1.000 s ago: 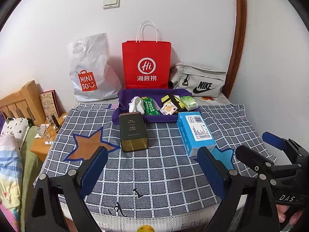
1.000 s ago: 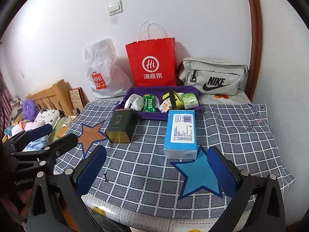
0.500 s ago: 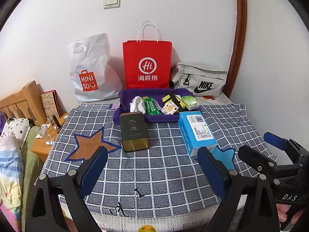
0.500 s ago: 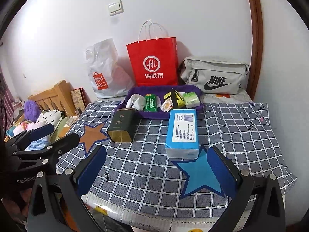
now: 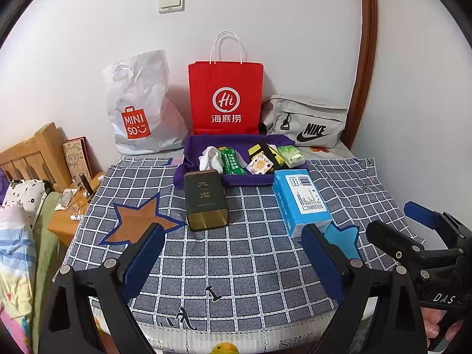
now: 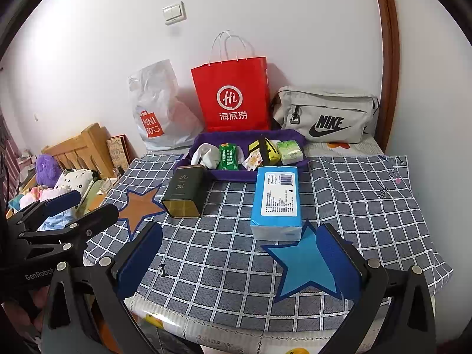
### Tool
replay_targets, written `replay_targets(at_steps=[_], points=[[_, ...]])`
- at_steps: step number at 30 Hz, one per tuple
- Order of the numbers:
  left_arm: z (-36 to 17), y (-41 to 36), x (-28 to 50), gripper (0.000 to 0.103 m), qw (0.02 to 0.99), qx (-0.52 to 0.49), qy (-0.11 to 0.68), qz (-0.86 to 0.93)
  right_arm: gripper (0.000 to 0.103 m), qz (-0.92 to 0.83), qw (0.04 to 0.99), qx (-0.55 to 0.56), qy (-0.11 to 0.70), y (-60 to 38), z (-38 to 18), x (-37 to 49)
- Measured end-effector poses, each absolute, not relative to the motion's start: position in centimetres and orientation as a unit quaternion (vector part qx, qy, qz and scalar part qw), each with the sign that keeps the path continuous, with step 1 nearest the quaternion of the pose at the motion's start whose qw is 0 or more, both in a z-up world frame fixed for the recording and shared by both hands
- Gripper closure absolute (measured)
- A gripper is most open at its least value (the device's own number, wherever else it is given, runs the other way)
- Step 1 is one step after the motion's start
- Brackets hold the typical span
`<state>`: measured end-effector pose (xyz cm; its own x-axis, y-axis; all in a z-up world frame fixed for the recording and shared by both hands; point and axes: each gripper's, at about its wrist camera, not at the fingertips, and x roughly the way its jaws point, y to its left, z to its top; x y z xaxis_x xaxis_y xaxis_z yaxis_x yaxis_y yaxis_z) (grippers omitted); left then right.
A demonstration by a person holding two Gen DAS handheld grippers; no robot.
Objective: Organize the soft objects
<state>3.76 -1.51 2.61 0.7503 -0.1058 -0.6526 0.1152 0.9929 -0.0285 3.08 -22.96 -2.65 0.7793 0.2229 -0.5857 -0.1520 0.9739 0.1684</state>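
Blue tissue pack (image 6: 276, 199) lying on checked cloth (image 6: 224, 265) before purple tray (image 6: 236, 175); likely light, squashy, best pinched across long sides. Left gripper (image 5: 233, 262) and right gripper (image 6: 236, 261) both spread, empty.

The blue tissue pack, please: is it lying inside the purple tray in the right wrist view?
No, the blue tissue pack lies on the checked cloth in front of the purple tray, outside its near wall.
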Motion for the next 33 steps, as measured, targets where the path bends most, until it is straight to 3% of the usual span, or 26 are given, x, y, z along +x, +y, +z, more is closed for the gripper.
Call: replay_targets(at_steps=[33], points=[[2.62,-1.46,3.54,0.009,0.936,0.006,0.347,-0.059,0.0,0.1,0.942,0.056,0.314,-23.04,-2.41,2.93]])
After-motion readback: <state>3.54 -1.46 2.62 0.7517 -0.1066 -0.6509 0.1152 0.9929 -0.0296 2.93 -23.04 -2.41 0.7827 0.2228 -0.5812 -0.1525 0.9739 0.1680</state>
